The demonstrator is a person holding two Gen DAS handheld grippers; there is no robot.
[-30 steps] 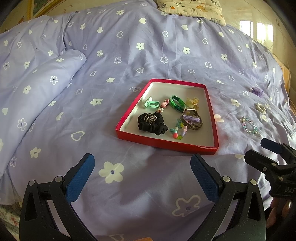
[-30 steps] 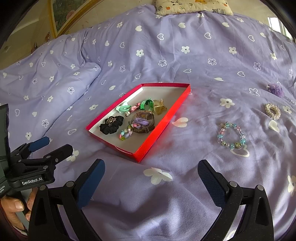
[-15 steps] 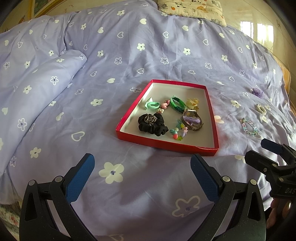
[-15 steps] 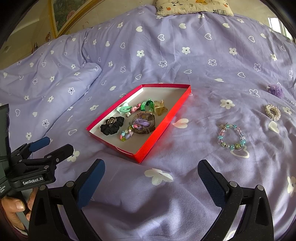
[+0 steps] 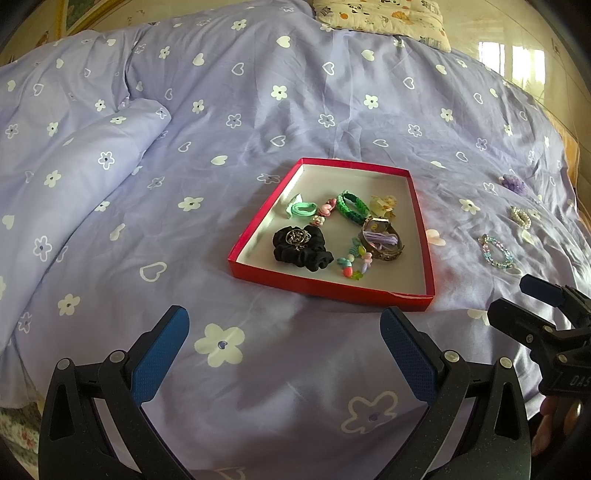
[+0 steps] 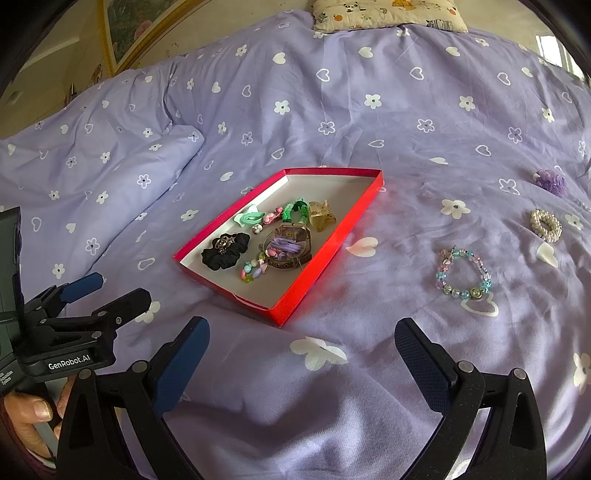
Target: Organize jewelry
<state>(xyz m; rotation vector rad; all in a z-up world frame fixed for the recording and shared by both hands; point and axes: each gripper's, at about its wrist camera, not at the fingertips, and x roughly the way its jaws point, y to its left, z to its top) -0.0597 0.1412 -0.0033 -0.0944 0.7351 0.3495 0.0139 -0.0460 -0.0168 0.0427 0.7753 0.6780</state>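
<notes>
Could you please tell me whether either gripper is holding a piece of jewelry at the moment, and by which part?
Nothing is held: the left gripper and right gripper are both open and empty.

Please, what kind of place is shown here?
Most likely a bedroom. The work surface is a bed covered with a lilac quilt printed with flowers and hearts, a patterned pillow lies at its far end, and a gilt picture frame hangs beyond.

Open bedspread [image 6: 388, 295] lies between the red tray [image 6: 325, 254] and the beaded bracelet [image 6: 463, 273], nothing standing in the way.
</notes>
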